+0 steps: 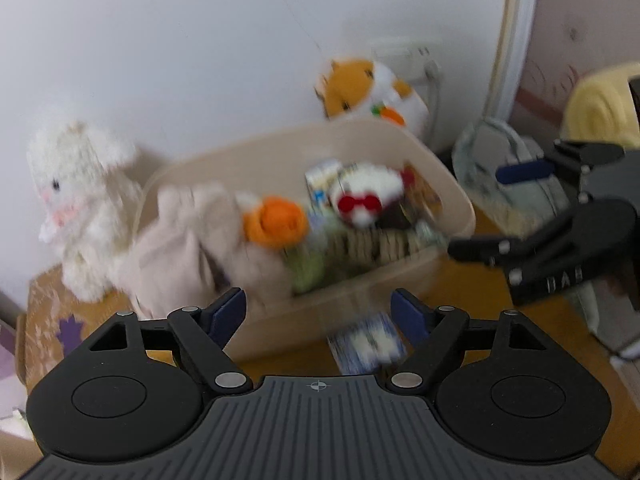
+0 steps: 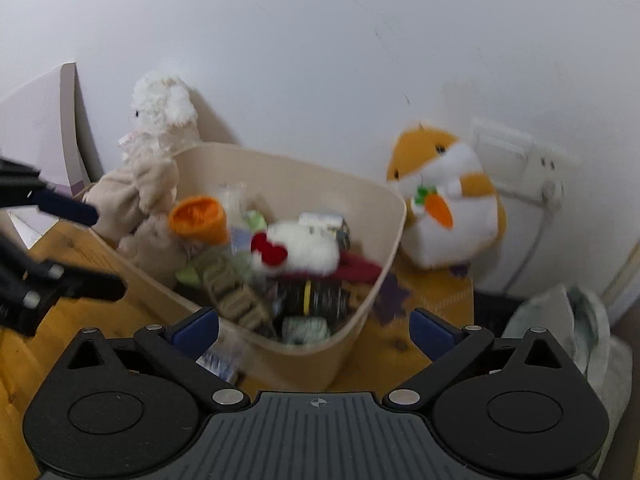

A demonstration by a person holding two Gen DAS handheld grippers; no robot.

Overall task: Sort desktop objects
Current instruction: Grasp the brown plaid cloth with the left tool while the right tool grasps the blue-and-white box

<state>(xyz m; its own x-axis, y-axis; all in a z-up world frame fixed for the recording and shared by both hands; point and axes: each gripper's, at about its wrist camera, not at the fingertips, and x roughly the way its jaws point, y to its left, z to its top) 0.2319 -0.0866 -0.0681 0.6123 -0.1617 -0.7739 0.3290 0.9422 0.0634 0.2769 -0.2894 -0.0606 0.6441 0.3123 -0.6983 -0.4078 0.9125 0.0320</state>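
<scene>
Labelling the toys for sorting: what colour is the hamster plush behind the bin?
Orange and white hamster plush, holding a small carrot; clearest in the right wrist view.

a white wall is seen at the far side, with a wall socket at the right and a grey bag below it.

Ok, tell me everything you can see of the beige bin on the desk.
The bin is a cream, smooth plastic-looking tub with rounded corners and an open top, standing upright on the wooden desk near the white wall. It is piled full: a beige plush slumps over its rim, with an orange plush piece, a white plush with red glasses and small boxes inside. A blurred printed packet lies on the desk at its base. Neither gripper touches it.
</scene>
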